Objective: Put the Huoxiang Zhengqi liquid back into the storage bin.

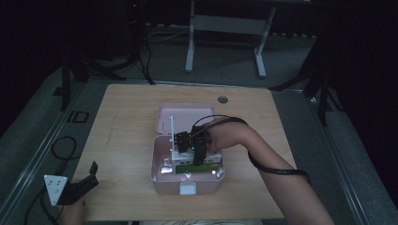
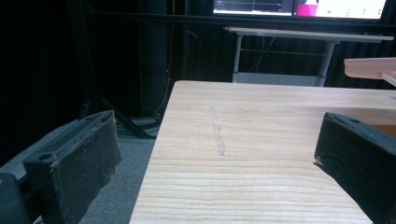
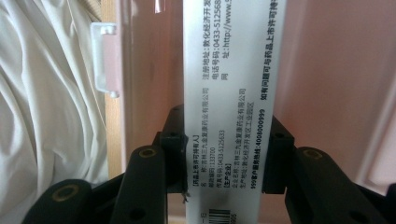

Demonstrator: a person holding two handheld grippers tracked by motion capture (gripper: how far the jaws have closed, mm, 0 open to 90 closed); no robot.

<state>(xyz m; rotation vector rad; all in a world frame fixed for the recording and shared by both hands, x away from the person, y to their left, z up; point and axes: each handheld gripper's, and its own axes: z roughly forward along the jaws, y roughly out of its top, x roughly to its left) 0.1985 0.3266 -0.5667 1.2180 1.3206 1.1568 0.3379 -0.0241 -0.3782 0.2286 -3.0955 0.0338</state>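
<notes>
Here, right gripper [image 1: 199, 149] down inside the open pink storage box [image 1: 162, 172] at the middle of the wooden table [image 1: 126, 108], clenched on a white medicine carton [image 3: 227, 93] printed with black Chinese text and a barcode; black jaws pressed against the carton's two long sides in the right gripper view, pink box wall behind it. White latch [image 1: 187, 189] on the box's front edge, lid [image 1: 165, 112] tipped back toward the far side. More packets lying inside the box [image 1: 195, 167], too dim to identify. Left gripper [image 1: 80, 185] resting at the table's near left corner, jaws released and wide apart, bare wood between them in the left gripper view.
</notes>
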